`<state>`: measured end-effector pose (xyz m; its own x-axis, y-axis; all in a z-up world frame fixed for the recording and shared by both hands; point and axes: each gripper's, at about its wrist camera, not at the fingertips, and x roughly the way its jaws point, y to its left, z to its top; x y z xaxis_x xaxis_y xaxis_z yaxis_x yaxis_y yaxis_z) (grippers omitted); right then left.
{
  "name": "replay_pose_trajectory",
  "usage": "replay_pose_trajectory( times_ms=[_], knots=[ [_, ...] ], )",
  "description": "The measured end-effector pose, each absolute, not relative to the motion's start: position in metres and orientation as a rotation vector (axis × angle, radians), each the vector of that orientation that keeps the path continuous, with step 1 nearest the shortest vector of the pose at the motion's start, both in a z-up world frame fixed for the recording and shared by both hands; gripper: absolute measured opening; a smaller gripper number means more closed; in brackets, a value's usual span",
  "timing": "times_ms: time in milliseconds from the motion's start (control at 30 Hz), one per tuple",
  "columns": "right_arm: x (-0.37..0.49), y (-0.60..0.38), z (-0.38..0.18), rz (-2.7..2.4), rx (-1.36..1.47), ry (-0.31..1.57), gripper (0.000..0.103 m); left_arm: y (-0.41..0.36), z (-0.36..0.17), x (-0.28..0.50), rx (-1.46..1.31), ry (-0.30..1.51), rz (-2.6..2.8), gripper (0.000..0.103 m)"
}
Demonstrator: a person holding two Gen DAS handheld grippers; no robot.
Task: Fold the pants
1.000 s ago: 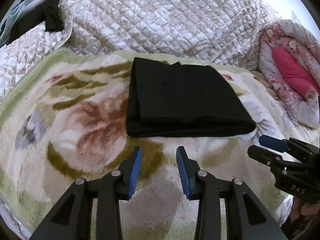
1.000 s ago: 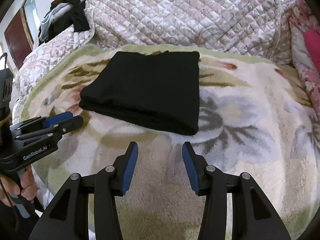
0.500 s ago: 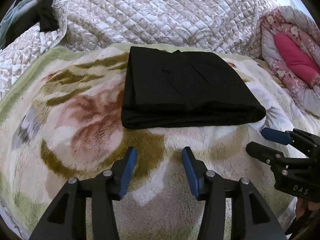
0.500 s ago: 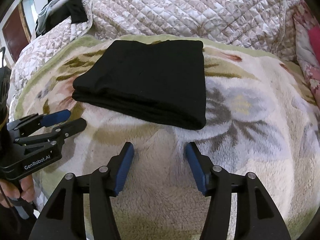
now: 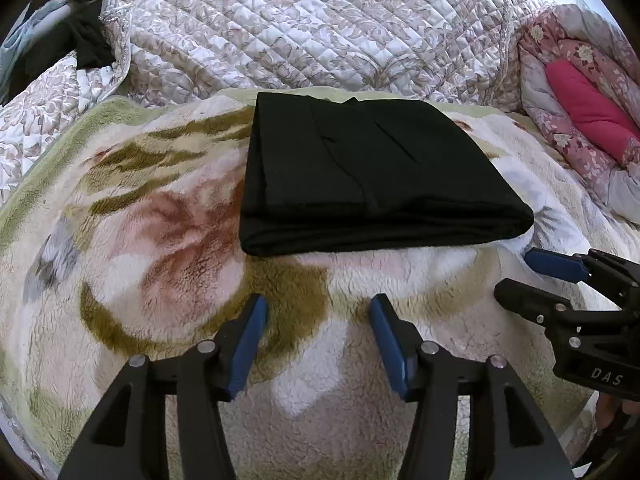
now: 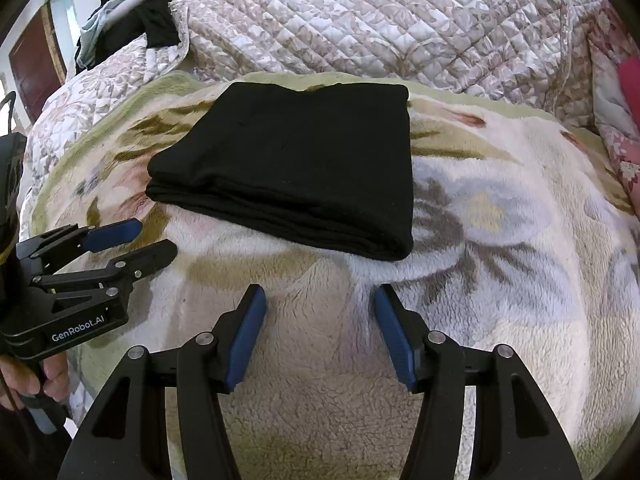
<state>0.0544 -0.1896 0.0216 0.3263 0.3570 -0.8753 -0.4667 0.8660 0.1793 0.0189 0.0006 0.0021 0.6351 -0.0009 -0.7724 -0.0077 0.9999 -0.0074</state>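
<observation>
1. We find the black pants [image 5: 372, 176] folded into a thick, flat rectangle lying on the floral fleece blanket [image 5: 152, 248], toward its far edge. The stacked layers show along the near side.
2. The left gripper [image 5: 318, 312] hangs over bare blanket just short of the pants' near edge. Its jaws are opening, nothing lies between the blue pads [image 5: 246, 344], and it touches no cloth.
3. The right gripper [image 6: 320, 304] likewise hangs above the blanket, near the pants' near right corner but apart from it. Its jaws stand apart with nothing between them.
4. In the right wrist view we see the left gripper at the left edge, with a hand [image 6: 28, 376] around its handle. In the left wrist view the right gripper appears at the right edge.
5. Surroundings: a quilted bedspread [image 5: 320, 28] rises behind the blanket, its edge near the pants' far side. A pink floral comforter [image 5: 576, 92] is bundled at the right, well apart from the pants. Dark and pale clothes [image 6: 128, 16] are heaped at the far left, with a reddish-brown door [image 6: 36, 64] beyond.
6. Obstructions: we see only open blanket between either gripper and the pants; no object rests on top of them.
</observation>
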Motion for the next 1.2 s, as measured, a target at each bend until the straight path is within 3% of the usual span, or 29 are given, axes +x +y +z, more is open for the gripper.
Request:
replay_pose_trajectory(
  times_ms=[1200],
  knots=[
    [0.0525, -0.1878, 0.0211, 0.539, -0.123, 1.105, 0.059, 0.0015, -0.0012, 0.0195, -0.002, 0.896, 0.005, 0.061]
  ],
)
